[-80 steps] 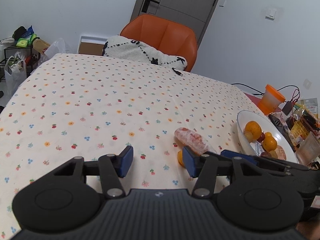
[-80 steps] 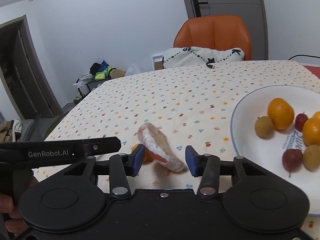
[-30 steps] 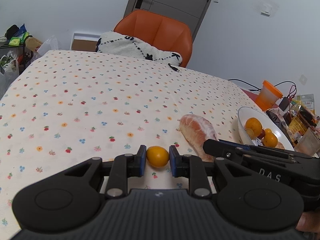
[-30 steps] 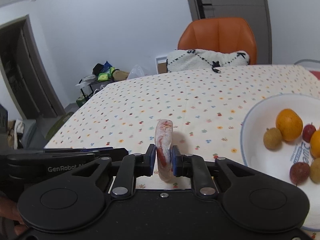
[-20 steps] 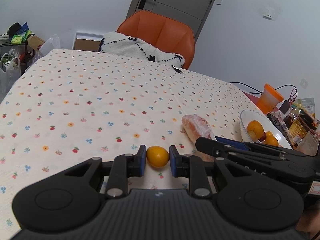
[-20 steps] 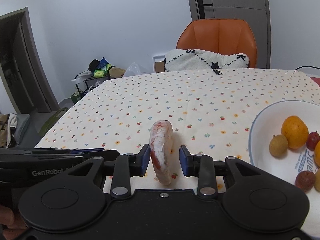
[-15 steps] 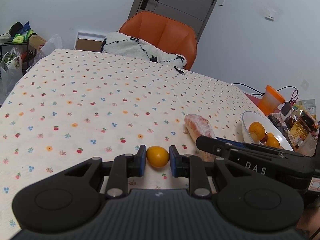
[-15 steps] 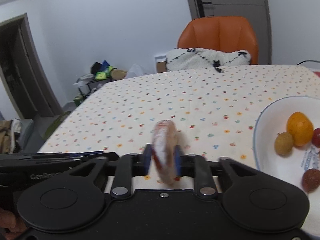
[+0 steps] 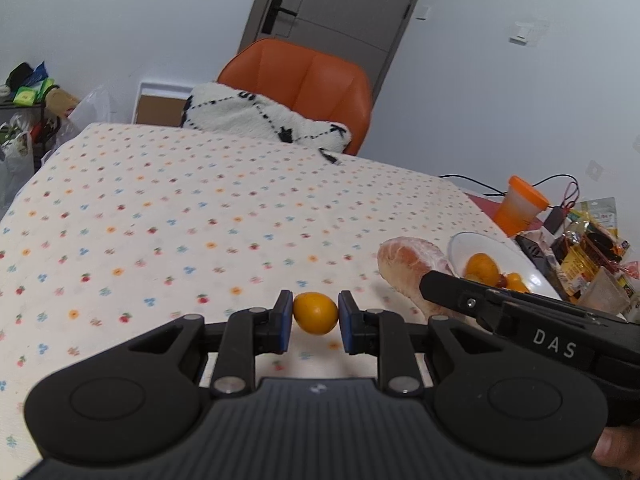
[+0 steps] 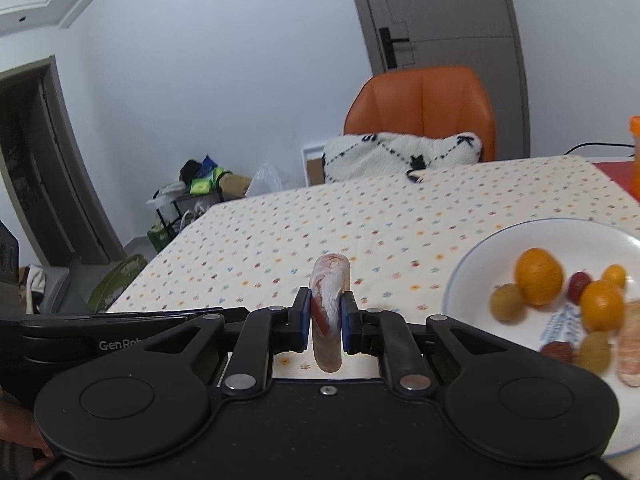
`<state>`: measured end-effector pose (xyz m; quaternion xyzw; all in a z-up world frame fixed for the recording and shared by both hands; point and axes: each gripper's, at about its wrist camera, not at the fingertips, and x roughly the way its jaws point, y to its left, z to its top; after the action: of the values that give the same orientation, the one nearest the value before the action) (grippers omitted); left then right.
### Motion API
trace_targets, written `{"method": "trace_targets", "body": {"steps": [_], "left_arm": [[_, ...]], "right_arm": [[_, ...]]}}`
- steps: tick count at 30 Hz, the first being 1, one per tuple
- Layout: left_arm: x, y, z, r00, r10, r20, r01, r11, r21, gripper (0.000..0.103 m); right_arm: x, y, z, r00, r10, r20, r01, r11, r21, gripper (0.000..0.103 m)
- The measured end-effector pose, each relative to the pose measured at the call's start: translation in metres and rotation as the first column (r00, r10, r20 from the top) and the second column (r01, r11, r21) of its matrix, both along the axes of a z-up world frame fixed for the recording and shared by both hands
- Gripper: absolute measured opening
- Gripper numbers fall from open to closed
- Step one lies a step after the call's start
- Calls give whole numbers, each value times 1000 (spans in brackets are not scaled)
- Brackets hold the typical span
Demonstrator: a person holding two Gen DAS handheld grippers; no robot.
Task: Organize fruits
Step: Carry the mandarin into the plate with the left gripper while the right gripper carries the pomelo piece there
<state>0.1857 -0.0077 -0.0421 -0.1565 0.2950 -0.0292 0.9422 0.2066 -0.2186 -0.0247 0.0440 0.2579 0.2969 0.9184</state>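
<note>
My left gripper [image 9: 315, 322] is shut on a small orange kumquat [image 9: 315, 313], held just above the flowered tablecloth. My right gripper [image 10: 326, 320] is shut on a peeled pink pomelo wedge [image 10: 329, 306], which stands on edge between the blue pads, lifted off the cloth. The same wedge [image 9: 412, 268] shows in the left wrist view, right of the kumquat, partly behind the right gripper's black arm. A white plate [image 10: 472, 264] to the right holds several oranges and small red and brown fruits. That plate [image 9: 458, 242] also sits beyond the wedge in the left view.
An orange chair [image 9: 304, 80] with a white cushion [image 9: 260, 120] stands at the table's far edge. An orange-lidded cup [image 9: 520, 206], cables and snack packets [image 9: 588, 248] crowd the right side. A cluttered rack [image 10: 188, 200] stands off the table's left.
The right gripper, briefly loosened on the wedge, has shut on it again and raised it, and the plate has come nearer. The left gripper keeps holding the kumquat, slightly higher.
</note>
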Motion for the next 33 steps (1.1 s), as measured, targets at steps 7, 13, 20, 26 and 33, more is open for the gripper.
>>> {"method": "trace_targets", "body": {"steps": [7, 13, 20, 26, 33], "left_arm": [[0, -26, 8, 999, -45, 22, 45, 999, 11, 23], [3, -48, 14, 996, -86, 38, 86, 996, 22, 23], [8, -73, 18, 990, -133, 49, 131, 991, 33, 23], [13, -92, 19, 985, -166, 54, 164, 986, 41, 23], [22, -110, 19, 979, -199, 52, 196, 979, 54, 23]], "right_arm": [[-6, -32, 11, 998, -64, 27, 63, 998, 31, 13], [-10, -56, 15, 992, -115, 46, 113, 993, 44, 13], [-12, -84, 15, 982, -181, 52, 178, 983, 55, 13], [-11, -107, 11, 970, -238, 50, 235, 970, 60, 13], [-9, -127, 5, 956, -292, 37, 289, 955, 70, 13]]}}
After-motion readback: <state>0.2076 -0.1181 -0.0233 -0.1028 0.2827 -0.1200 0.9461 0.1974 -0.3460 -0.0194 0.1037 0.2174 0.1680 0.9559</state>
